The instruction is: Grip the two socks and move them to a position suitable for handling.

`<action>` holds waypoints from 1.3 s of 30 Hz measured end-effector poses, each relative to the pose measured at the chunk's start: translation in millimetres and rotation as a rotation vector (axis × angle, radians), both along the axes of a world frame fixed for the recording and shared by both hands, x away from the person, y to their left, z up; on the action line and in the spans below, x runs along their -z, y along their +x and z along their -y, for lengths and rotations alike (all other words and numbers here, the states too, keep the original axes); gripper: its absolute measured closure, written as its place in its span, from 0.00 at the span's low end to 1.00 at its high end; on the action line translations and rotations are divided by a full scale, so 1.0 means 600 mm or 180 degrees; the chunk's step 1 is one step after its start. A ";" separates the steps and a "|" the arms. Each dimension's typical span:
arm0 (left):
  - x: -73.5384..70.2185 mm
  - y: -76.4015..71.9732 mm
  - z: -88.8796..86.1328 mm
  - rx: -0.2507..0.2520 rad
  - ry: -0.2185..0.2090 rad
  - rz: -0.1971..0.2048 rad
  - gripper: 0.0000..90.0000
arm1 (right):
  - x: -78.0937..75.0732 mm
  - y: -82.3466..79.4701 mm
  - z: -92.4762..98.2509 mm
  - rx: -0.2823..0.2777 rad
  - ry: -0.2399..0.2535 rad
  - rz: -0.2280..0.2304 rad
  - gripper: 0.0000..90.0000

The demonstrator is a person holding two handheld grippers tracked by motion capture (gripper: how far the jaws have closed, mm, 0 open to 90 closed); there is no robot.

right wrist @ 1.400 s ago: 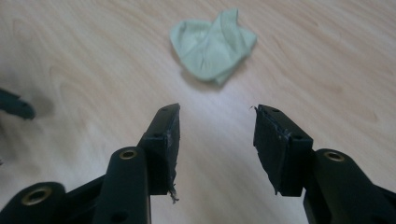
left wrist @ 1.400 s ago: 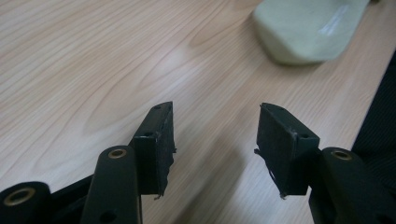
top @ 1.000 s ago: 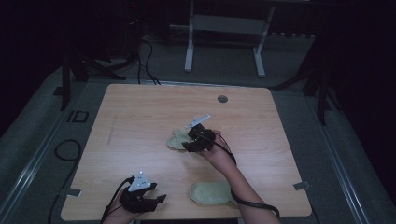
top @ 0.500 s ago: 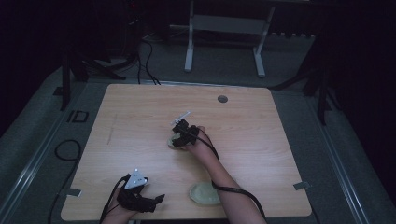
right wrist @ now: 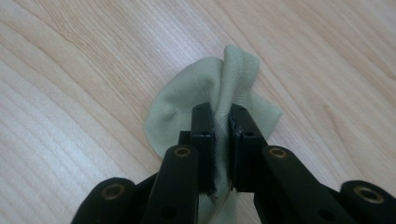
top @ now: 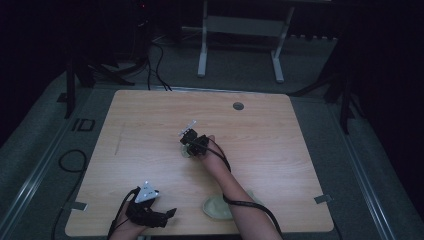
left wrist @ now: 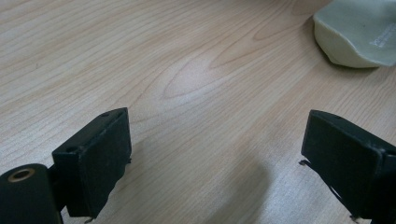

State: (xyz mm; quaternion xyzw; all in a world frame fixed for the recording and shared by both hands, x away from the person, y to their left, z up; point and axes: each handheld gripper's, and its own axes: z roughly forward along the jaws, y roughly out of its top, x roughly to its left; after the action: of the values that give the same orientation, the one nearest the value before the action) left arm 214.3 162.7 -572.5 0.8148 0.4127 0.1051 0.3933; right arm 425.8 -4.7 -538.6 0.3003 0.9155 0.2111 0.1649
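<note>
Pale green sock (right wrist: 210, 100) pinched at a raised fold in the right hand-held gripper (right wrist: 222, 122), jaws just closed down tight on the cloth, fabric bunched between the pads. Rest of the sock spread flat on the worktop (top: 150, 145) just ahead of and under the jaw tips, mid-worktop in the high view (top: 189, 151).

Step in hand, by the look of it: grasp secured, lift not yet begun. Next move likely calls for raising the fold clear of the wood and carrying it toward the second sock (top: 220, 206), lying near the front edge beside the right forearm. Grip is on a thin ridge only, so slow lift advised; slip possible.

Right arm stretched forward from the bottom edge, wrist tipped down, right hand-held gripper in the high view (top: 190, 140) pointing down and away at the cloth.

Left hand-held gripper (top: 150, 212) parked low at the near left corner, jaws wide apart, nothing between them (left wrist: 215, 154); second sock's edge (left wrist: 359, 32) well ahead and to its right.
</note>
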 end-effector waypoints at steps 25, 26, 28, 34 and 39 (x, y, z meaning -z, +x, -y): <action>0.003 0.002 0.003 -0.0030 0.0066 -0.0049 0.09 | -0.125 -0.057 0.145 0.0259 0.0325 0.0264 0.91; 0.003 0.002 0.004 -0.0030 0.0065 -0.0049 0.09 | -0.126 -0.060 0.152 0.0267 0.0322 0.0273 0.91; 0.003 0.001 0.005 -0.0034 0.0063 -0.0046 0.10 | -0.127 -0.067 0.166 0.0299 0.0323 0.0260 0.91; 0.001 0.000 0.004 -0.0029 0.0023 -0.0048 0.10 | -0.121 -0.092 0.208 0.0366 0.0337 0.0243 0.91; 0.000 -0.001 0.007 -0.0008 0.0028 -0.0037 0.10 | -0.100 -0.116 0.234 0.0442 0.0392 0.0176 0.90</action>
State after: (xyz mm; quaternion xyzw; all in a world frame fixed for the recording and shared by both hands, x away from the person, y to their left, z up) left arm 213.9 158.6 -572.7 0.8166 0.4155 0.1026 0.3872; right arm 356.3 -145.3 -478.5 0.3667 0.8728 0.2633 0.1856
